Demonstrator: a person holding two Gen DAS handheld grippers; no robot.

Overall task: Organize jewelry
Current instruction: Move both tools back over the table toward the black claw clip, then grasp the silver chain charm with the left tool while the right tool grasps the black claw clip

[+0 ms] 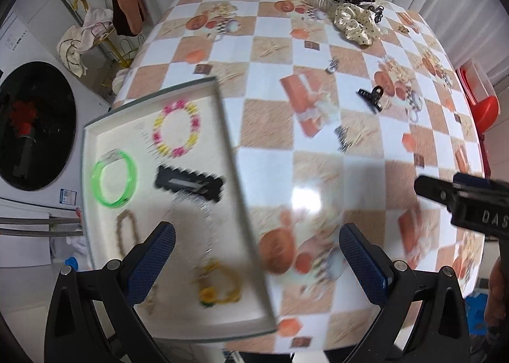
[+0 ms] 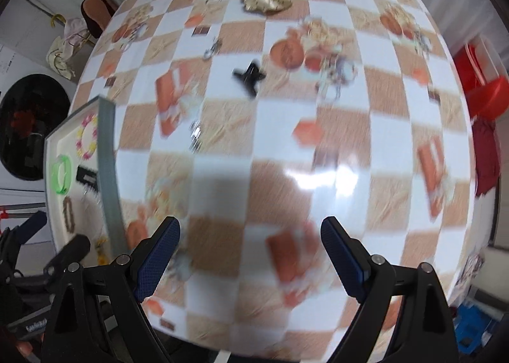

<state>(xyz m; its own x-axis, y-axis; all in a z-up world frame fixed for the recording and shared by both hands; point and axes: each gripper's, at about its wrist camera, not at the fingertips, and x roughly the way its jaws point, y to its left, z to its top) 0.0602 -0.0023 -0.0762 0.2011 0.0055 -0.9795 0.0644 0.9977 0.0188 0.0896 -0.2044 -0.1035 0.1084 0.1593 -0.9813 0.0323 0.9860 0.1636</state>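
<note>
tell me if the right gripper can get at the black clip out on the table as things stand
Probably yes. The right gripper is open and empty, and the black clip lies alone on the table ahead of it, with only bare cloth between.

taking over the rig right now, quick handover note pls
Left gripper: open, empty, over the tray's right edge.
Right gripper: open, empty, over bare tablecloth.
Tray at the table's left edge already holds a green bangle, a pink and yellow bracelet, a black hair clip, a brown chain and a yellow piece.
Left on the table: black claw clip, two small metal pieces, and the far pile with the dotted scrunchie.
</note>
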